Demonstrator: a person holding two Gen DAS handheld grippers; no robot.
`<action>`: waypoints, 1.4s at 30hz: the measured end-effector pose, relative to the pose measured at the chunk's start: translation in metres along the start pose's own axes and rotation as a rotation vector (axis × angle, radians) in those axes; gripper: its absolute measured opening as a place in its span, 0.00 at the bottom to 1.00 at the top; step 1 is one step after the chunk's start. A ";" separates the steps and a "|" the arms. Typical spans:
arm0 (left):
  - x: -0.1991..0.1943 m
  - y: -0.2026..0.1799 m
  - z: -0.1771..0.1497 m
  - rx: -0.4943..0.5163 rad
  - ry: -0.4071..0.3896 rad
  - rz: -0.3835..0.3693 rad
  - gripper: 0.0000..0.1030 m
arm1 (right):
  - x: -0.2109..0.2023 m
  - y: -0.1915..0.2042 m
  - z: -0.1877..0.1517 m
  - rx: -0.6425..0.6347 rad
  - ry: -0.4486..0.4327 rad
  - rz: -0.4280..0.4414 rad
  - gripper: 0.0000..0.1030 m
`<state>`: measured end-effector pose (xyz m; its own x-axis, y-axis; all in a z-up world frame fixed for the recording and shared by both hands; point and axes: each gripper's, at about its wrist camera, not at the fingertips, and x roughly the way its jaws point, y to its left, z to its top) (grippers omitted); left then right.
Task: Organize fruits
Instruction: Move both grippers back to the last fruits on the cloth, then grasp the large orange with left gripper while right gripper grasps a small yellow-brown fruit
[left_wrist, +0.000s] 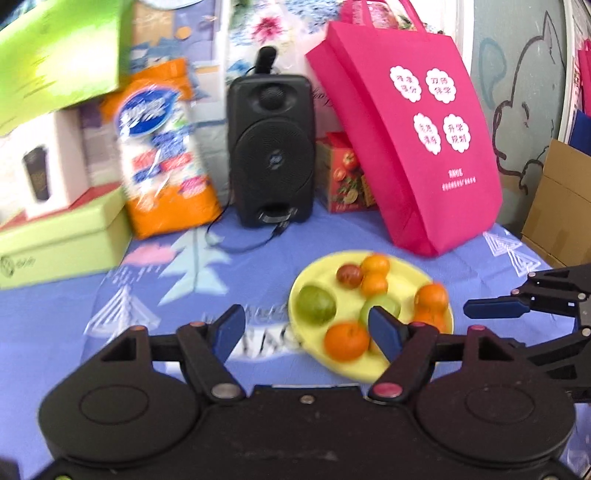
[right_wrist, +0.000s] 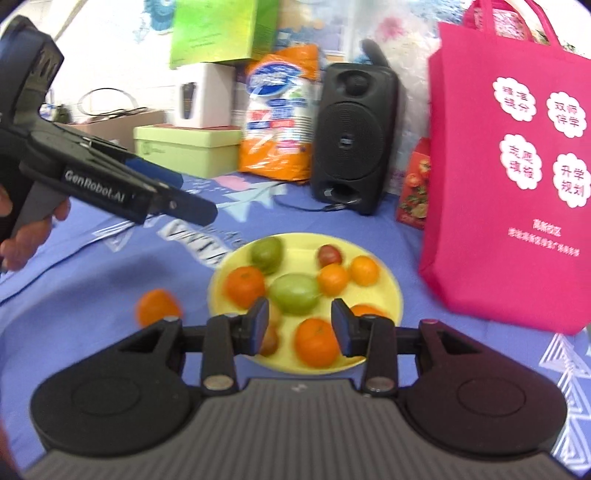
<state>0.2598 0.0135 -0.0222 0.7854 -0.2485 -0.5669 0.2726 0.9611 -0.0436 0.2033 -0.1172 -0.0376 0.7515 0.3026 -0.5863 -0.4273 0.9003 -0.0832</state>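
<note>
A yellow plate (left_wrist: 314, 280) (right_wrist: 384, 291) on the blue cloth holds several oranges, two green fruits (left_wrist: 316, 303) (right_wrist: 294, 293) and a small red fruit (left_wrist: 348, 275) (right_wrist: 328, 254). One orange (right_wrist: 157, 306) lies on the cloth left of the plate. My left gripper (left_wrist: 306, 328) is open and empty above the plate's left edge. My right gripper (right_wrist: 299, 325) is open and empty over the plate's near side, with an orange (right_wrist: 317, 341) below the gap. The left gripper also shows in the right wrist view (right_wrist: 177, 195).
A black speaker (left_wrist: 271, 147) (right_wrist: 354, 136) with a cable, a pink tote bag (left_wrist: 406, 133) (right_wrist: 509, 177), an orange snack bag (left_wrist: 162, 147) (right_wrist: 280, 114), a red fruit box (left_wrist: 345, 173) and green boxes (left_wrist: 59, 240) stand behind the plate.
</note>
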 end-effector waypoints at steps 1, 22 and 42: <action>-0.004 0.003 -0.007 -0.007 0.009 0.009 0.72 | -0.002 0.007 -0.003 -0.006 0.004 0.018 0.38; 0.009 0.013 -0.064 -0.159 0.131 -0.066 0.72 | 0.055 0.084 -0.019 -0.090 0.113 0.202 0.29; 0.030 -0.006 -0.068 -0.094 0.161 -0.064 0.39 | 0.022 0.069 -0.036 -0.041 0.097 0.183 0.25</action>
<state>0.2439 0.0088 -0.0947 0.6670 -0.2941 -0.6846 0.2602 0.9529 -0.1558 0.1720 -0.0603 -0.0855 0.6087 0.4265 -0.6690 -0.5735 0.8192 0.0003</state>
